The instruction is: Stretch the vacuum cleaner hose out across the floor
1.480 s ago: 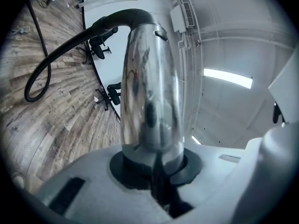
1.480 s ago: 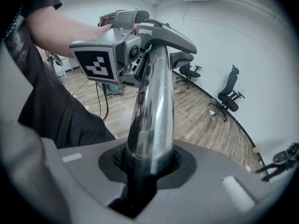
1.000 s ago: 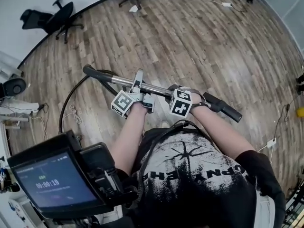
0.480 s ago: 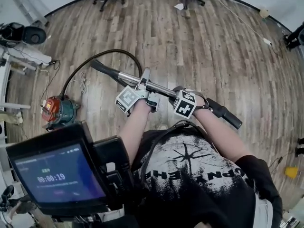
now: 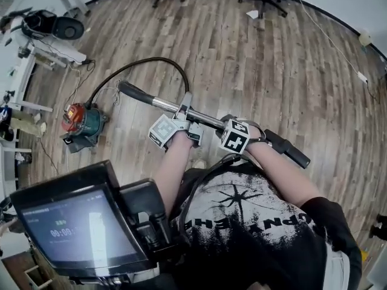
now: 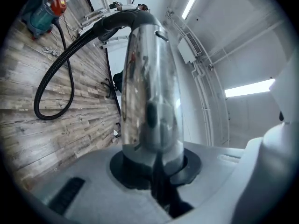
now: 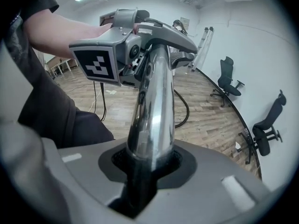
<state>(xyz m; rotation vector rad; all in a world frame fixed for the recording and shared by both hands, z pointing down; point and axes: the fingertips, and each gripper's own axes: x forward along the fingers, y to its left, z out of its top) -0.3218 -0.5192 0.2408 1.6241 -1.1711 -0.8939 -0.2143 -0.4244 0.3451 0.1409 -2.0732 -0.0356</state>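
Two hand-held grippers pinch the vacuum cleaner's chrome wand [image 5: 169,105], which is held slanting above the wooden floor [image 5: 254,65]. The left hand-held gripper [image 5: 183,104] clamps the wand nearer its hose end. The right hand-held gripper [image 5: 228,123] clamps it just beside, towards the black handle [image 5: 290,150]. From the wand's far end the black hose [image 6: 65,55] curves in a loose arc over the floor, not yet straight, and runs to the teal and red canister [image 5: 81,121] at the left.
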